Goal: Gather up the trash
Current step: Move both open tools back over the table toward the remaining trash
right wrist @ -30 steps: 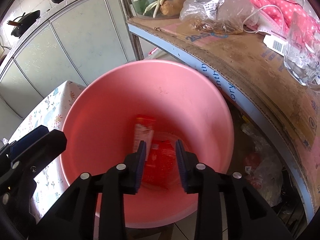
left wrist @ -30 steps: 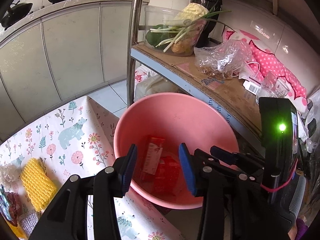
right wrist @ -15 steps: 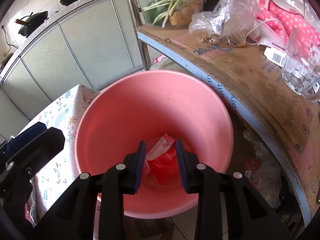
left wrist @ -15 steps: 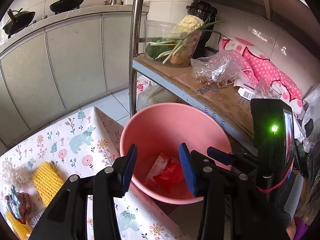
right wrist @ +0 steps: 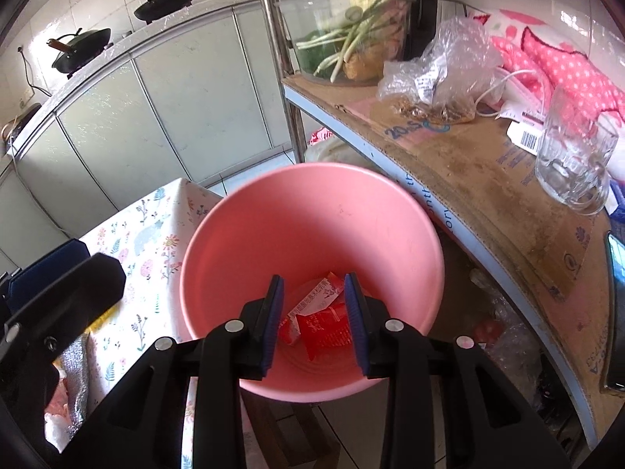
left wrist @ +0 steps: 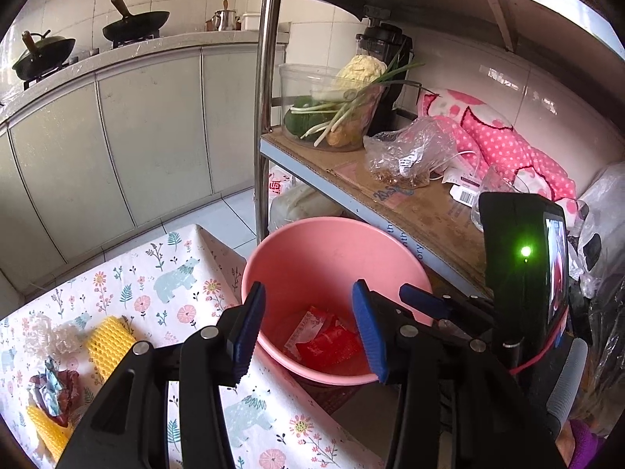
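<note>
Hovering over the bin [right wrist: 312, 211], both tongs — left [left wrist: 308, 336] just widening, right [right wrist: 314, 324] — gape empty; wrappers [right wrist: 324, 324] lie inside. Reaching for trash [left wrist: 105, 344] on the surface [left wrist: 164, 273] could knock the bin.

Grey cabinets [left wrist: 117, 148]; tiled floor [left wrist: 230, 215] (pale); steel shelf [right wrist: 449, 148]
</note>
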The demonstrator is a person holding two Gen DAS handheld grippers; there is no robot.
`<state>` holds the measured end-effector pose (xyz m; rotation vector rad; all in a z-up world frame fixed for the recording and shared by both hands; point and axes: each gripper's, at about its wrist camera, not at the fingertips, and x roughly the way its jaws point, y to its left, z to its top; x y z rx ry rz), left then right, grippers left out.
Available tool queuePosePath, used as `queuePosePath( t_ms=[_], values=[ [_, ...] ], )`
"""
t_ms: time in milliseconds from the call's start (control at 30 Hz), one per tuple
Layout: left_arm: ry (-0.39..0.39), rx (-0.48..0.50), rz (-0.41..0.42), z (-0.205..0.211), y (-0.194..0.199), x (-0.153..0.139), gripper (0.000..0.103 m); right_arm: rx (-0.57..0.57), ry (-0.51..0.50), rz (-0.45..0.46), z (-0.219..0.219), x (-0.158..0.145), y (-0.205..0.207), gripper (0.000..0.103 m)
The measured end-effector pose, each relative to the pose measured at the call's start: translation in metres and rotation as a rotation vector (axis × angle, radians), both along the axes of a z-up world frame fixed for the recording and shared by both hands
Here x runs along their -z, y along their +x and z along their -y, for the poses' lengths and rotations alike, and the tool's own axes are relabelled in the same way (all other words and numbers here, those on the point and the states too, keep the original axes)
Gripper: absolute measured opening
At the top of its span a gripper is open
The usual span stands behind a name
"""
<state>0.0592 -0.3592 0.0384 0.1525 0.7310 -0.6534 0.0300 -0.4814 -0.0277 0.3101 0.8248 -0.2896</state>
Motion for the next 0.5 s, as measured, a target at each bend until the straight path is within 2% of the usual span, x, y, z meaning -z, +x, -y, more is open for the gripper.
queuePosePath(
  t_ms=[67, 167, 500],
  values=[
    [0.000, -0.004, 0.009, -0.004, -0.006, -0.004, 0.051, -0.006, -0.004, 0.007, -0.003, -0.004, -0.004, 0.034],
    [-0.006, -0.018, 0.022, -0.013, -0.014, -0.009, 0.053, -0.016, -0.013, 0.016, -0.010, -0.009, -0.010, 0.042],
    [-0.018, -0.075, 0.068, -0.049, -0.043, -0.027, 0.055, -0.073, -0.029, 0.055, -0.042, -0.024, -0.028, 0.042]
  ],
)
